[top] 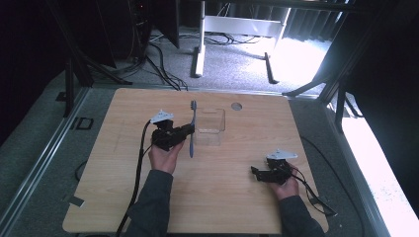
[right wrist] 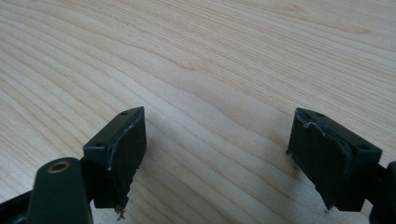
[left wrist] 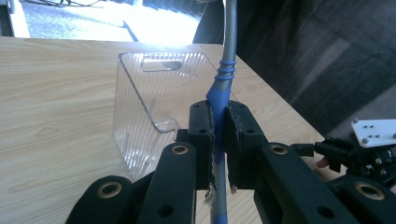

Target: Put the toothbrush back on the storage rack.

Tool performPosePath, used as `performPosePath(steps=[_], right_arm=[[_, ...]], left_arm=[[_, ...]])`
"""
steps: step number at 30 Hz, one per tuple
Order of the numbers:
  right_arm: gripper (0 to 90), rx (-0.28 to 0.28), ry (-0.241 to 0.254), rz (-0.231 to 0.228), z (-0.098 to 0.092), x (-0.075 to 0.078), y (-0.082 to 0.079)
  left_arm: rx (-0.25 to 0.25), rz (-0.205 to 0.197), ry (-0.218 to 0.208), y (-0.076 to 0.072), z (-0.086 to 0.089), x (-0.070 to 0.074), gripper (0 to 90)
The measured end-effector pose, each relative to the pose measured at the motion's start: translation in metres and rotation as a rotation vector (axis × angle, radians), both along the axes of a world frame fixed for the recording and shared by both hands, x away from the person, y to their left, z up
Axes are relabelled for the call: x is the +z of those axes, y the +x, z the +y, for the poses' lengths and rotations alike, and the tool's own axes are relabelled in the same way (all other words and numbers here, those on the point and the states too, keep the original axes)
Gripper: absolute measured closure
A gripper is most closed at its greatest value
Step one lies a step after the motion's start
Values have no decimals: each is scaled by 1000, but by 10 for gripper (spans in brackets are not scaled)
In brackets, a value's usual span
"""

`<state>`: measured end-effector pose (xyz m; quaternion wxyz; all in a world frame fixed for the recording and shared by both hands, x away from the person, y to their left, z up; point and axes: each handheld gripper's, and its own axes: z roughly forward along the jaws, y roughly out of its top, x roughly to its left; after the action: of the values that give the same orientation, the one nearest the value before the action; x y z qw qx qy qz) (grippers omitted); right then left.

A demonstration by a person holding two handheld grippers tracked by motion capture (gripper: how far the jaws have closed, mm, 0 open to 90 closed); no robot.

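Toothbrush [left wrist: 224, 79] clamped in left hand-held gripper [left wrist: 219, 140]; right hand-held gripper [right wrist: 219, 158] wide over bare table [right wrist: 210, 60].

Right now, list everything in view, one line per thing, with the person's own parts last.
toothbrush: one, blue and grey, clamped in the left gripper beside the container
clear plastic container: one, transparent, ribbed, mid-table
table: one, light wood
cable port: one, grey, far table edge
white desk frame: one, on the floor beyond
left gripper: one, black, fingers closed on the toothbrush handle
right gripper: one, black, fingers apart over bare wood
hands: two, holding the grippers
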<state>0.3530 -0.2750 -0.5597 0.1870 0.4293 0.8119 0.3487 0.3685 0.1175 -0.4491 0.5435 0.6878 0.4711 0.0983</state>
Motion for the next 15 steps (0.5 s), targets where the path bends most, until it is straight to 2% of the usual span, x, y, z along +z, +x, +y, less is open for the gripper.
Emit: performPosePath(steps=[4, 15], right_arm=[[189, 0, 0, 0, 0, 0, 0], [189, 0, 0, 0, 0, 0, 0]], left_arm=[[4, -3, -22, 1, 1, 0, 815], [18, -12, -36, 4, 1, 0, 815]])
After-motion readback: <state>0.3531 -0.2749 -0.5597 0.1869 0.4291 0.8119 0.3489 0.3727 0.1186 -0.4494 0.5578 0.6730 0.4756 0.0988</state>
